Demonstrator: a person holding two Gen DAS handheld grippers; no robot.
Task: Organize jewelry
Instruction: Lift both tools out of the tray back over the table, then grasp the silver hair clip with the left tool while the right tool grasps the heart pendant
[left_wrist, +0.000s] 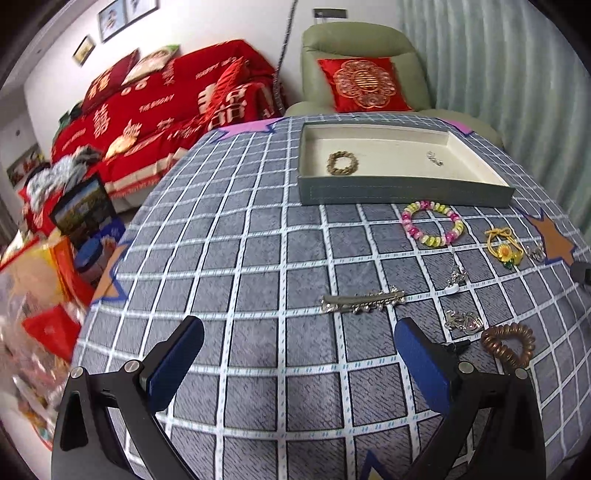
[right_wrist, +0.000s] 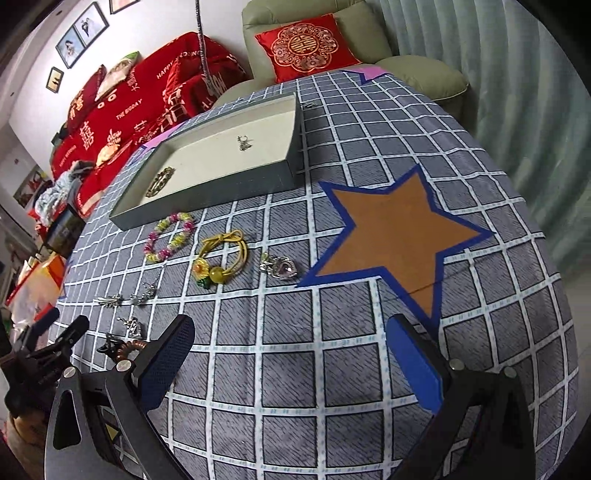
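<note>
Both grippers, left and right, gape wide and empty; the stiff, light, slippery clip just ahead of the left probably wants pinching mid-bar.

A white wall carries framed pictures. Beneath it stands a sofa draped in a red throw printed with white characters, red cushions along its back. Beside it sits a pale green armchair — a red and gold embroidered cushion resting upright in its seat. Pale green curtains hang in folds at the right.
</note>
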